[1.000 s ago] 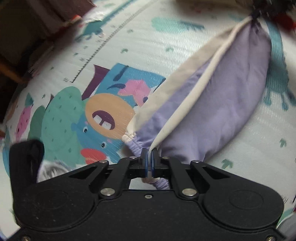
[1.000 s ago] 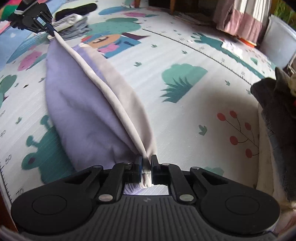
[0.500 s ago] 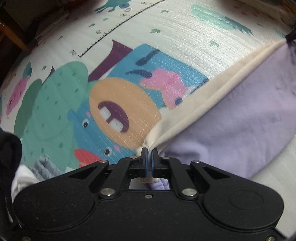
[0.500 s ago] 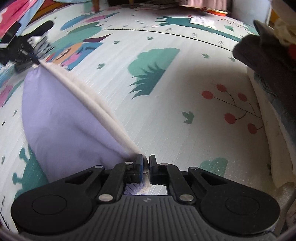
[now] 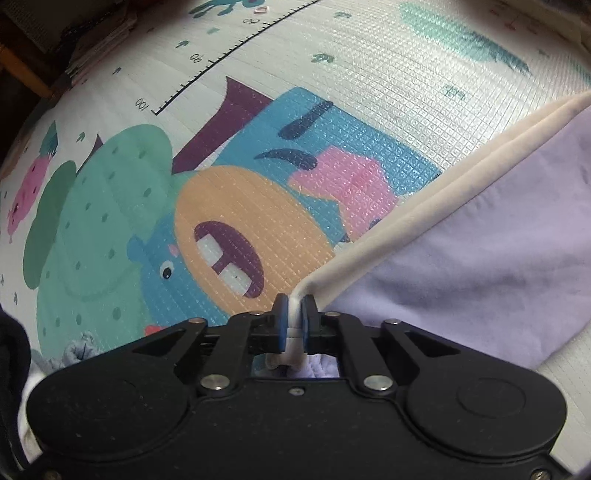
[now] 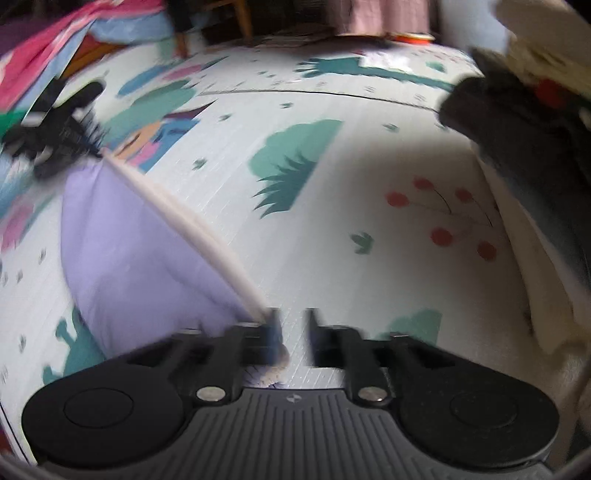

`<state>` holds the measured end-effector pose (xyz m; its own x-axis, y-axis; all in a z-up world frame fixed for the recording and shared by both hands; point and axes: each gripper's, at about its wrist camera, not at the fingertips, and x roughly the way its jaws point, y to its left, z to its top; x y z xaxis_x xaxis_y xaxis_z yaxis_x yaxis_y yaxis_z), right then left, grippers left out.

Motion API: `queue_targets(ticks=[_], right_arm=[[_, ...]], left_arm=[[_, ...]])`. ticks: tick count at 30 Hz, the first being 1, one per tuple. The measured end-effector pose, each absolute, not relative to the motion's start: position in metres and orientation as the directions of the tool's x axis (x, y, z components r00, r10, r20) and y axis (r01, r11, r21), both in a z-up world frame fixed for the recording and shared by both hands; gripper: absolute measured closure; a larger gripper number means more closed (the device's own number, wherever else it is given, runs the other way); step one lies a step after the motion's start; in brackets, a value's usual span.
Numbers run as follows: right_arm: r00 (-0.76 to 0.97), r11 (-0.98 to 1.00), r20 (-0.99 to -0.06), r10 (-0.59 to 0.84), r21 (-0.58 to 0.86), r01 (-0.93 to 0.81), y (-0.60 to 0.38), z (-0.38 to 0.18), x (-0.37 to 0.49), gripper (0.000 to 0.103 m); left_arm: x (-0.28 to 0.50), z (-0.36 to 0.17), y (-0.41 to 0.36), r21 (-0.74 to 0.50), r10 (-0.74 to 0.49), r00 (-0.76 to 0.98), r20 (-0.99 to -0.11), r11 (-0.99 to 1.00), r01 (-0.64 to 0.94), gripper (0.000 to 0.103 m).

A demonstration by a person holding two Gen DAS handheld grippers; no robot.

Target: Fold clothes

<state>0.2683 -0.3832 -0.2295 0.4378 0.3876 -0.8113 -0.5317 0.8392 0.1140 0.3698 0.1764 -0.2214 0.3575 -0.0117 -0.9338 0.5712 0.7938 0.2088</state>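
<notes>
A lilac garment (image 5: 480,240) with a cream edge band (image 5: 406,206) lies spread on the cartoon play mat (image 5: 332,74). My left gripper (image 5: 294,314) pinches the end of the cream band; its jaws are starting to open, but the band still fills the narrow gap between the pads. In the blurred right wrist view, my right gripper (image 6: 293,332) has its jaws opening. Only bare mat shows between them, and the garment (image 6: 140,240) corner lies against the left finger's outer side. The left gripper (image 6: 55,136) appears there at the garment's far end.
A pile of dark clothes (image 6: 517,122) and a white folded cloth (image 6: 535,277) lie at the mat's right side. A grey-blue knit item (image 5: 74,350) and a dark garment (image 5: 11,350) lie by the left gripper. Chair legs (image 6: 240,18) stand beyond the mat.
The garment went from hanging stretched between both grippers to lying on the mat. The left gripper sank closer to the mat. The right jaws parted and let go of the corner.
</notes>
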Motion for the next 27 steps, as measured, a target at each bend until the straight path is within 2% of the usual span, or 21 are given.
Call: queue_targets(ticks=[4, 6, 9, 13, 17, 20, 22, 23, 25, 27], right_arm=[[0.400, 0.813, -0.840, 0.367, 0.081, -0.577, -0.364, -0.242, 0.276, 0.057], [0.381, 0.807, -0.854, 0.354, 0.073, -0.586, -0.358, -0.248, 0.278, 0.088], [0.407, 0.815, -0.845, 0.346, 0.055, -0.577, -0.356, -0.245, 0.274, 0.089], [0.434, 0.882, -0.825, 0.362, 0.154, -0.445, -0.380, -0.248, 0.278, 0.089], [0.433, 0.899, -0.838, 0.332, 0.140, -0.416, -0.373, -0.257, 0.281, 0.087], [0.441, 0.904, -0.837, 0.323, 0.135, -0.407, -0.372, -0.255, 0.278, 0.085], [0.452, 0.915, -0.839, 0.304, 0.125, -0.382, -0.375, -0.255, 0.277, 0.068], [0.462, 0.922, -0.838, 0.290, 0.114, -0.371, -0.376, -0.254, 0.275, 0.059], [0.516, 0.923, -0.816, 0.262, 0.055, -0.381, -0.372, -0.242, 0.267, 0.056], [0.576, 0.912, -0.777, 0.252, -0.007, -0.409, -0.365, -0.229, 0.256, 0.055]], left_arm=[[0.365, -0.226, 0.167, 0.224, -0.010, 0.360, -0.933, 0.766, 0.602, 0.097], [0.363, -0.225, 0.165, 0.208, -0.028, 0.352, -0.936, 0.760, 0.615, 0.101], [0.362, -0.213, 0.171, 0.164, -0.071, 0.348, -0.935, 0.782, 0.601, 0.103], [0.383, -0.219, 0.192, 0.077, -0.099, 0.329, -0.939, 0.873, 0.482, 0.101], [0.383, -0.232, 0.175, 0.141, -0.052, 0.351, -0.935, 0.853, 0.502, 0.101], [0.382, -0.231, 0.177, 0.130, -0.061, 0.358, -0.932, 0.864, 0.486, 0.102], [0.384, -0.232, 0.182, 0.109, -0.071, 0.357, -0.931, 0.882, 0.459, 0.101], [0.383, -0.231, 0.181, 0.136, -0.051, 0.374, -0.926, 0.879, 0.457, 0.101], [0.381, -0.228, 0.178, 0.190, -0.012, 0.407, -0.913, 0.872, 0.452, 0.071], [0.365, -0.209, 0.172, 0.282, -0.019, 0.522, -0.853, 0.825, 0.491, 0.071]])
